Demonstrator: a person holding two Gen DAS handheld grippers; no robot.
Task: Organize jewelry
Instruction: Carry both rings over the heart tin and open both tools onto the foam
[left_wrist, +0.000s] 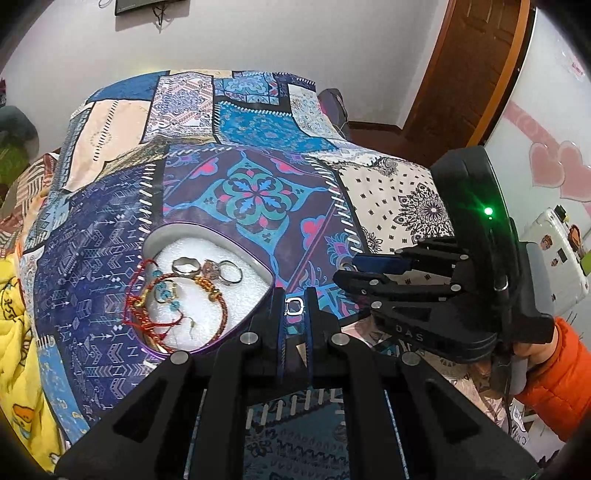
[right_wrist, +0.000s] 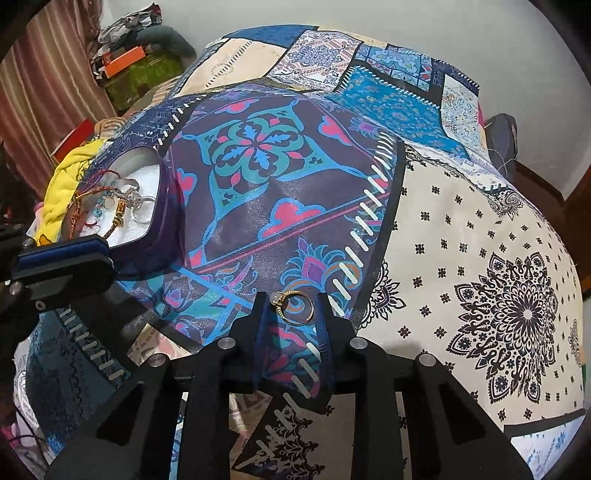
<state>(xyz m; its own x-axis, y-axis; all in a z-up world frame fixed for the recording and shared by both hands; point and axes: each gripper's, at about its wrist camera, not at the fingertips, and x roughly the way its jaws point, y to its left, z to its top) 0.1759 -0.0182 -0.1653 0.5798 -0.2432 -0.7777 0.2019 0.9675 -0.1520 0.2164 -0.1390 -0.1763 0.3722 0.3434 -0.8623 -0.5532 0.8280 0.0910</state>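
Note:
A purple heart-shaped tin (left_wrist: 258, 264) lined with white foam lies on the patchwork cloth; it holds several rings (left_wrist: 186, 266), red cord bracelets (left_wrist: 147, 314) and blue beads. It also shows at the left of the right wrist view (right_wrist: 162, 206). My left gripper (left_wrist: 294, 306) is shut on a small silver square ring (left_wrist: 294, 307), just right of the tin's rim. My right gripper (right_wrist: 293, 308) is closed around a gold ring with a pale stone (right_wrist: 295, 308), held over the cloth. The right gripper shows in the left wrist view (left_wrist: 347, 267), to the right of the tin.
The patchwork cloth (right_wrist: 480, 258) covers a bed-like surface. A yellow blanket (left_wrist: 14, 332) lies at the left edge. A wooden door (left_wrist: 461, 74) and a white appliance with stickers (left_wrist: 554, 147) stand at the right. Clutter sits at the far left (right_wrist: 125, 55).

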